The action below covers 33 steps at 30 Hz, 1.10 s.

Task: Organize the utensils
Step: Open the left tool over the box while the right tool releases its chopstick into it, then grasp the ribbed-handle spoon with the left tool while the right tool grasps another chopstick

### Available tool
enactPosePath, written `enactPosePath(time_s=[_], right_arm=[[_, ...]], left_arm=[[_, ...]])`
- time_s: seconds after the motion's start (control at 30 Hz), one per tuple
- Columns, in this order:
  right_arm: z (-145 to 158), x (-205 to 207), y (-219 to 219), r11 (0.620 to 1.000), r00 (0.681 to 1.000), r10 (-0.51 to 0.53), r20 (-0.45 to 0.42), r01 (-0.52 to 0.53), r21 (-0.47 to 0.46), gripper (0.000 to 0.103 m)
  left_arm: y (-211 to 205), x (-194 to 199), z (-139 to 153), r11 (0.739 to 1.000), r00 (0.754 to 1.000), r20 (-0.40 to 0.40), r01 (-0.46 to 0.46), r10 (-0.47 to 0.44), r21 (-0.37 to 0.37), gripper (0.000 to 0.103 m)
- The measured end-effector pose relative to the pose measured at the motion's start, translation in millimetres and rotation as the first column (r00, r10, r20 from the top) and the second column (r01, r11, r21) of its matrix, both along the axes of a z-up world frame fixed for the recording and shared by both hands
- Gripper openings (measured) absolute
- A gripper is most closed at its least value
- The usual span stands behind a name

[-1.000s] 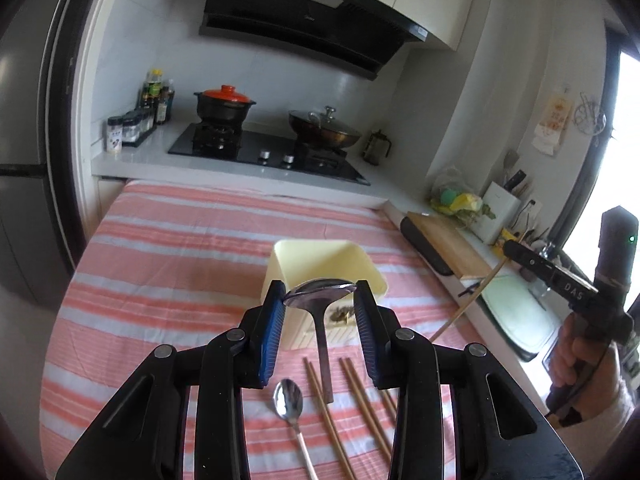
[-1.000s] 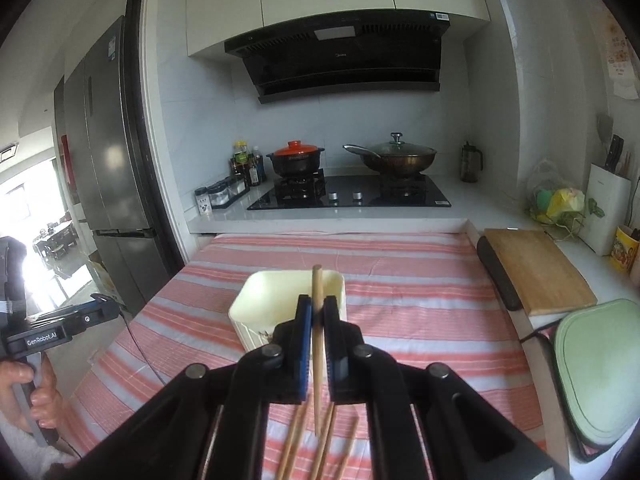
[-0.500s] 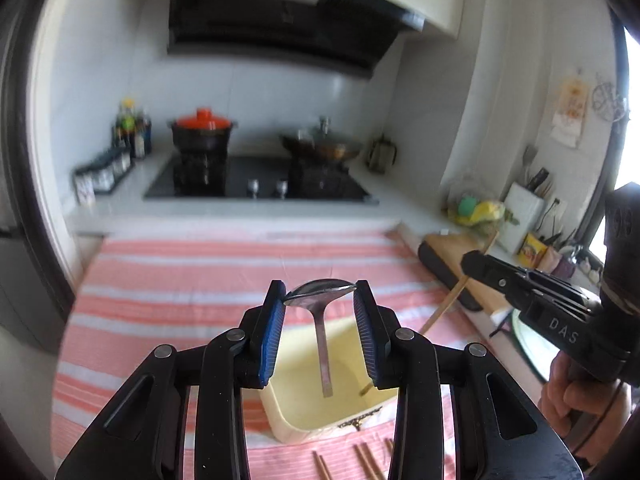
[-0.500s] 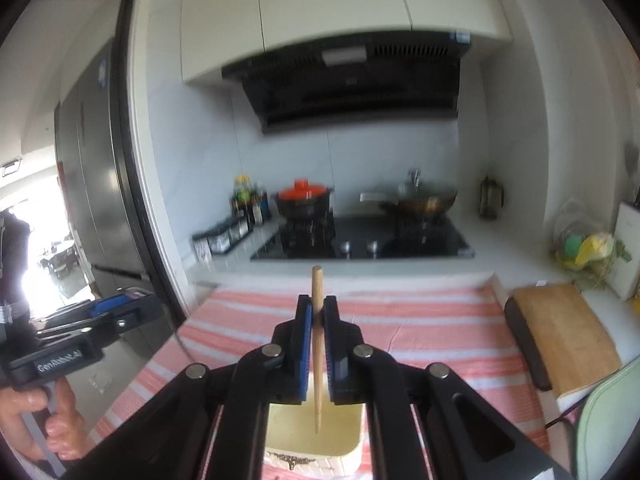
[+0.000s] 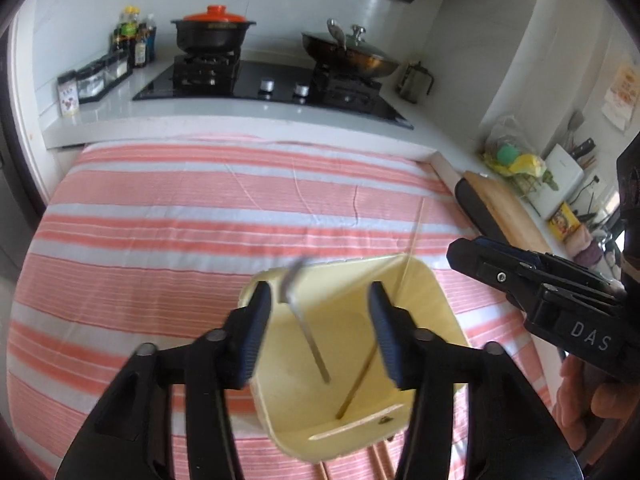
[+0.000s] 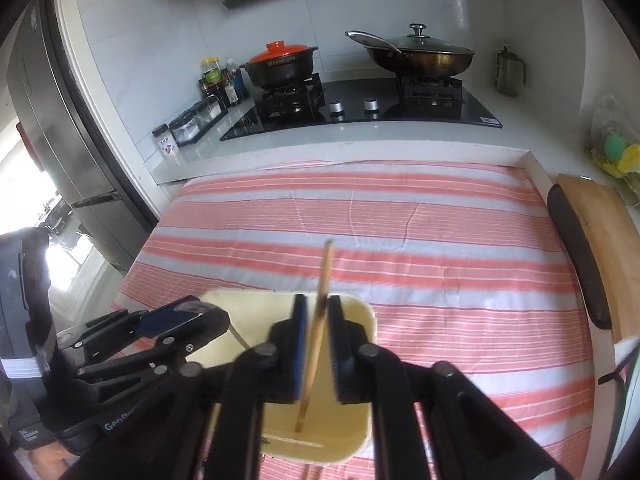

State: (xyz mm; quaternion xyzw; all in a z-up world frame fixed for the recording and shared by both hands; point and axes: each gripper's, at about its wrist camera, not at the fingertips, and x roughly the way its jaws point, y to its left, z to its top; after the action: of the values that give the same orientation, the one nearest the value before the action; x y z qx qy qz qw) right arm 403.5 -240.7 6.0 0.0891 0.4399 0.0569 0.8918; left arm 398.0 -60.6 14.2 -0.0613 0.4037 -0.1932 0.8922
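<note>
**Both Tools Over the Bin: Letting Go Cleanly**

Starting on the left: the left gripper [image 5: 318,300] hangs above the yellow bin [image 5: 424,280] with its fingers spread wide. The spoon [image 5: 304,328] stands between them, touching neither pad as far as I can tell. It is handle-down inside the bin, and its bowl is blurred up near the left fingertip. The spoon looks to be dropping or tipping freely, so the job on this side is simply to keep the fingers wide and the gripper level. That way the bowl will not catch a pad as it settles.

Below and between both sets of fingers, the bin sits on the striped cloth [image 5: 160,220]. More chopsticks [image 5: 380,456] lie on the cloth at the bin's near edge, just under the right finger of the left gripper, so sorting is judged unfinished.

On the right: the right gripper [image 6: 318,320] has its fingers only slightly apart, with a chopstick [image 6: 324,272] running through the gap, tilted. Its lower tip is down near the bin floor and its top is well past the fingertips. A sliver of space shows on either side, so I read it as loose rather than pinched (motion blur makes this less than certain). To finish well, widen the gap a little more, then lift straight up along the chopstick so the pads do not drag it back out.
</note>
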Motion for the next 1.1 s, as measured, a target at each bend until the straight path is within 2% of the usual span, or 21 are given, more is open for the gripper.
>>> enactPosePath(time_s=[0.03,0.1,0.17,0.2,0.23,0.3,0.37,0.4,0.43,0.5,0.6,0.67,0.73,0.8,0.87,0.9,0.97,1.1], right_arm=[[3.9,-3.4,-1.7,1.000,1.000,0.002,0.018,-0.002,-0.002,0.042],[17.8,-22.0,-3.4,1.000,0.998,0.016,0.065,-0.015,-0.020,0.044],[30.4,-48.9,-5.4,0.998,0.992,0.037,0.120,-0.032,-0.047,0.045],[36.6,-68.1,-6.1,0.997,0.988,0.049,0.147,-0.040,-0.061,0.050],[41.0,-88.9,-7.0,0.996,0.983,0.056,0.172,-0.042,-0.083,0.061],[44.7,-131.0,-9.0,0.991,0.974,0.063,0.217,-0.036,-0.127,0.072],[36.0,-179.8,-11.5,0.985,0.967,0.068,0.245,-0.025,-0.173,0.073],[28.0,-203.6,-12.6,0.981,0.968,0.062,0.244,-0.015,-0.192,0.075],[19.8,-225.1,-14.5,0.979,0.969,0.045,0.241,0.005,-0.204,0.078],[-4.8,-269.7,-18.0,0.975,0.973,-0.030,0.228,0.079,-0.208,0.079],[-45.4,-321.3,-20.7,0.951,0.965,-0.203,0.169,0.235,-0.202,0.079],[-73.5,-354.5,-18.9,0.945,0.950,-0.282,0.136,0.299,-0.133,0.079],[-95.0,-380.7,-13.1,0.954,0.952,-0.275,0.133,0.288,-0.087,0.079],[-105.7,-396.6,-7.7,0.959,0.958,-0.251,0.143,0.265,-0.096,0.079],[-103.8,-404.7,-6.9,0.963,0.954,-0.233,0.187,0.254,-0.092,0.079],[-102.2,-405.9,-7.3,0.966,0.954,-0.220,0.204,0.242,-0.091,0.079],[-104.7,-393.7,-6.9,0.980,0.972,-0.171,0.164,0.185,-0.079,0.079],[-120.2,-373.9,-2.5,0.983,0.983,-0.167,0.075,0.172,-0.070,0.079]], left_arm=[[4.1,-9.2,7.3,1.000,1.000,0.028,-0.005,0.005,0.011,0.068],[12.4,-37.5,20.2,0.998,0.995,0.102,-0.014,0.009,0.054,0.079],[24.0,-80.3,31.2,0.991,0.981,0.192,-0.046,0.021,0.128,0.100],[30.0,-102.9,34.5,0.986,0.971,0.236,-0.065,0.027,0.155,0.103],[36.6,-129.2,35.0,0.979,0.959,0.282,-0.089,0.034,0.185,0.103],[49.6,-184.8,27.0,0.959,0.929,0.366,-0.148,0.051,0.242,0.103],[58.4,-230.9,9.9,0.938,0.916,0.396,-0.187,0.059,0.293,0.103],[62.3,-247.2,-1.2,0.934,0.927,0.371,-0.185,0.062,0.305,0.103],[67.2,-262.8,-16.5,0.941,0.948,0.314,-0.156,0.057,0.301,0.103],[77.8,-288.2,-47.8,0.965,0.983,0.169,-0.107,0.067,0.238,0.103],[81.2,-321.6,-76.6,0.981,0.992,0.057,-0.117,0.109,0.158,0.102],[77.0,-339.7,-88.0,0.983,0.994,0.046,-0.104,0.099,0.148,0.102],[71.2,-351.4,-100.2,0.977,0.995,0.041,-0.095,0.089,0.190,0.103],[61.3,-350.8,-108.0,0.962,0.996,0.032,-0.093,0.088,0.257,0.103],[59.8,-349.4,-109.1,0.963,0.995,0.031,-0.100,0.095,0.251,0.103],[60.8,-348.2,-109.2,0.972,0.995,0.026,-0.097,0.094,0.216,0.103],[64.4,-342.7,-109.1,0.980,0.996,0.005,-0.091,0.091,0.175,0.103],[61.5,-328.0,-116.8,0.969,0.993,-0.018,-0.114,0.121,0.217,0.103]])
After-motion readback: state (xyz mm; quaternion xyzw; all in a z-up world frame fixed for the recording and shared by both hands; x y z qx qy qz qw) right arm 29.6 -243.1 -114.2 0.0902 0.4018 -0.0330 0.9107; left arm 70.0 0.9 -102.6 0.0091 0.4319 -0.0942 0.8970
